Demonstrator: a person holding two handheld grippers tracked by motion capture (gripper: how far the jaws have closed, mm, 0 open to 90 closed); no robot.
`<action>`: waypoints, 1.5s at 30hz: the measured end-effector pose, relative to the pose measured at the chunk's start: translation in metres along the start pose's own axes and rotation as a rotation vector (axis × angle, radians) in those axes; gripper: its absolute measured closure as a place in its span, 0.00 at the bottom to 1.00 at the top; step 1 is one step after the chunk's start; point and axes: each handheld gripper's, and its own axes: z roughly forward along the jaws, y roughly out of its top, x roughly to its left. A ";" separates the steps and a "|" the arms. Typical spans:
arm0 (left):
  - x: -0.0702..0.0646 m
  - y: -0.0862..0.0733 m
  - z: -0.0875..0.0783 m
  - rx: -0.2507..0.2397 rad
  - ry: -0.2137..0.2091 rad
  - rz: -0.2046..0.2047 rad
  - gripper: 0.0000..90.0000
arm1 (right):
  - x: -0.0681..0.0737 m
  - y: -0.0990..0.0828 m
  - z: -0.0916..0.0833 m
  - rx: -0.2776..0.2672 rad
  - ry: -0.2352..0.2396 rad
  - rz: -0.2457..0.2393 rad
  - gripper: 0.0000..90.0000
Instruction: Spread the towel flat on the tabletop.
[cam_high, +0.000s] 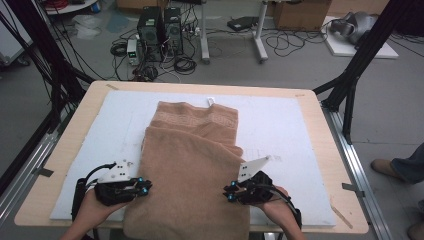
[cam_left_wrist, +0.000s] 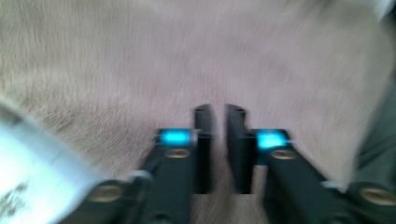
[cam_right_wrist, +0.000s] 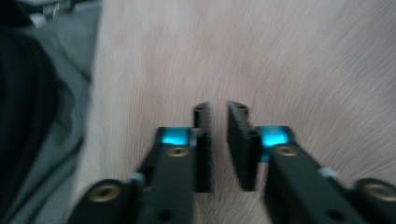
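A tan towel (cam_high: 192, 165) lies folded on the white mat (cam_high: 285, 125), its near end hanging over the table's front edge. My left gripper (cam_high: 146, 186) is at the towel's left edge near the front, held in a hand. My right gripper (cam_high: 229, 192) is at the towel's right edge, opposite it. In the left gripper view the gripper (cam_left_wrist: 219, 112) points at the blurred towel (cam_left_wrist: 140, 60), its jaws a narrow gap apart with nothing pinched. The right gripper (cam_right_wrist: 218, 108) looks the same over the towel (cam_right_wrist: 303, 70), jaws slightly apart.
The wooden table (cam_high: 327, 150) stands inside a black frame with struts (cam_high: 360, 60) at both sides. Behind it on the floor are computer towers (cam_high: 160, 30), cables and a cardboard box (cam_high: 300, 12). A person's shoe (cam_high: 385, 167) is at the right.
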 end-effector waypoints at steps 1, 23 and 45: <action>0.005 0.006 0.006 0.001 0.009 0.003 0.75 | -0.004 0.004 -0.003 0.001 -0.033 -0.001 0.77; -0.006 -0.015 -0.003 0.022 -0.038 -0.005 0.90 | 0.004 0.004 0.005 0.015 0.055 -0.006 0.81; 0.029 -0.009 0.037 0.109 0.116 -0.030 0.96 | -0.052 0.002 0.028 0.137 -0.046 0.086 0.98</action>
